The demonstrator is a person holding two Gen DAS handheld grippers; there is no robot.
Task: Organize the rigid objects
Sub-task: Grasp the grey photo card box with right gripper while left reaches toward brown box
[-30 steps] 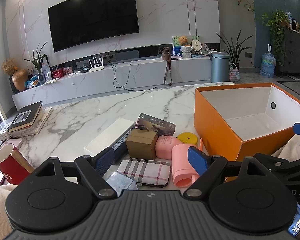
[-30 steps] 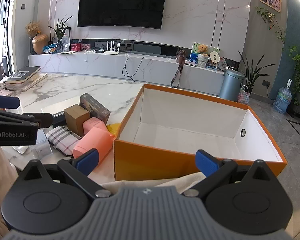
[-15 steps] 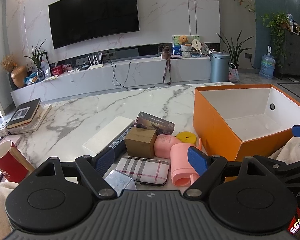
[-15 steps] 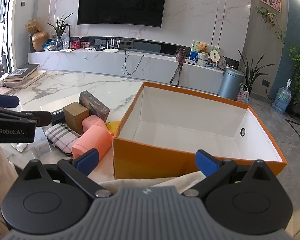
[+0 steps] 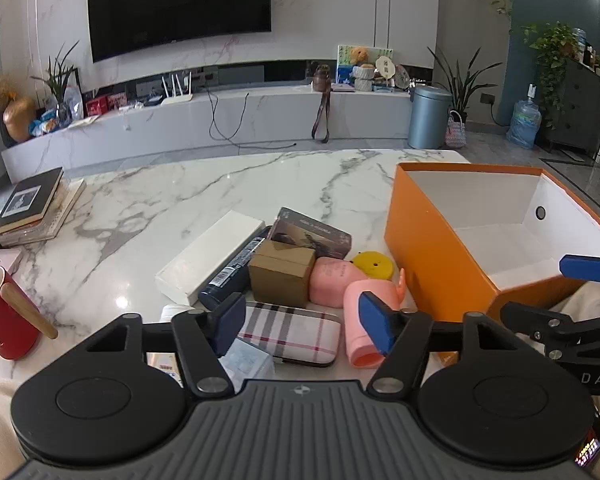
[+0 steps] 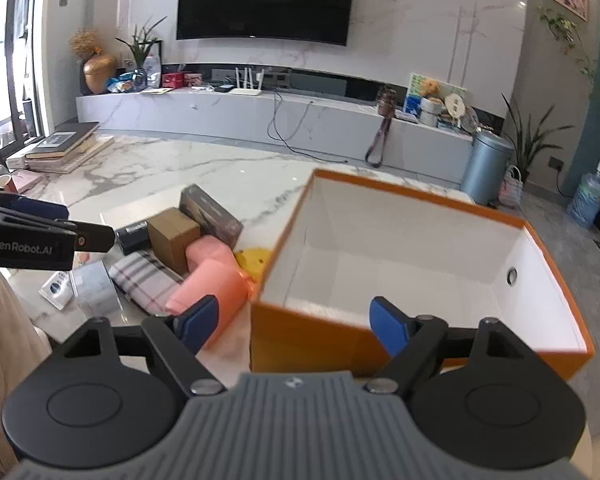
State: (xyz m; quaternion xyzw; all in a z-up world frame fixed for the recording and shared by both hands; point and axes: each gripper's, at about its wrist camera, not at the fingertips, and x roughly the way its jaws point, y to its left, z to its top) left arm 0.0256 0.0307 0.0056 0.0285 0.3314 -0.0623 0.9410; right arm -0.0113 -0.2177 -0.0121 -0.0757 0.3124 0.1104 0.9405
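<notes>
On table (image 5: 260,176), all items — brown box (image 5: 282,278), plaid case (image 5: 292,334) etc. — sit outside empty orange box (image 6: 420,264); both grippers' fingers spread, holding nothing — task approx. unstarted.

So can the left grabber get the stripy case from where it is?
Probably yes. The left gripper is open and holds nothing, and the plaid case lies flat just ahead between its fingers with nothing on top. The pink cylinder crowds its right side.
</notes>
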